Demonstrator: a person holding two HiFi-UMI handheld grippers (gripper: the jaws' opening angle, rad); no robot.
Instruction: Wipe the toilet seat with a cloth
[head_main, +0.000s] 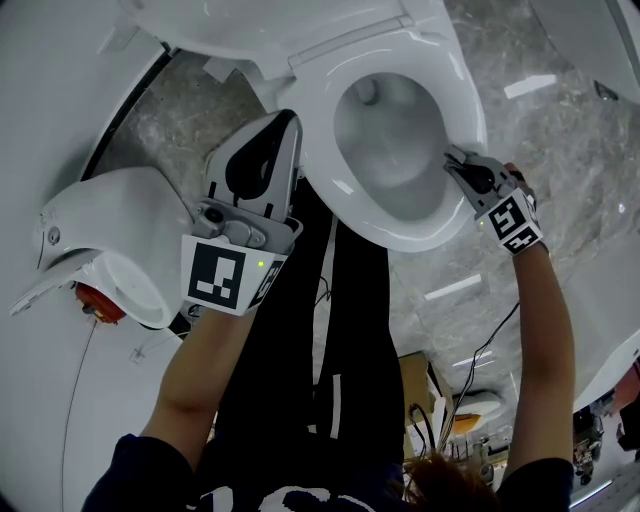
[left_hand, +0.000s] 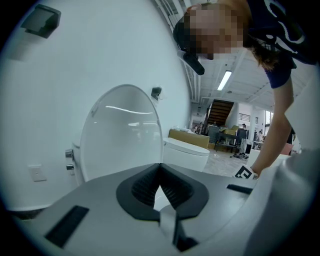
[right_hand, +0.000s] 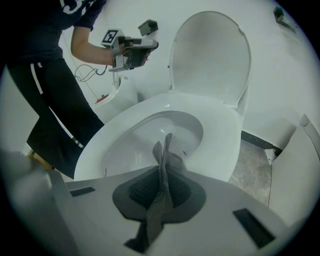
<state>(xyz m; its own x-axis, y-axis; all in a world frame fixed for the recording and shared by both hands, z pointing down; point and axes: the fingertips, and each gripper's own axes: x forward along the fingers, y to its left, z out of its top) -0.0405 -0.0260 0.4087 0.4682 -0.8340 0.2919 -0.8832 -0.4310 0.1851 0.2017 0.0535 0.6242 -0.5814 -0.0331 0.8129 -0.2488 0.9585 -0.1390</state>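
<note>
Head view is showing two grippers, one in each of the person's hands, and two toilets. One toilet is lying directly under the gripper tips with its lid up. The second toilet (head_main: 120, 215) is standing off to the outer side of the left gripper (head_main: 280, 122).

There is one cloth (right_hand: 162, 155), a grey woven one. The right gripper (head_main: 455, 160) is clamping it, with the jaws pressed together on its folds. A crumpled end is sticking out past the tips, and a tail is hanging back behind the pads.

This gripper is reaching over the toilet seat (head_main: 462, 100), its tips sitting at the rim above the bowl. Whether the cloth is actually pressing on the seat cannot be told. The raised lid (right_hand: 210, 55) is standing straight ahead of the right gripper.

The left gripper is hanging beside the bowl, apart from the seat. Its jaws are closed tip to tip with nothing between them.
</note>
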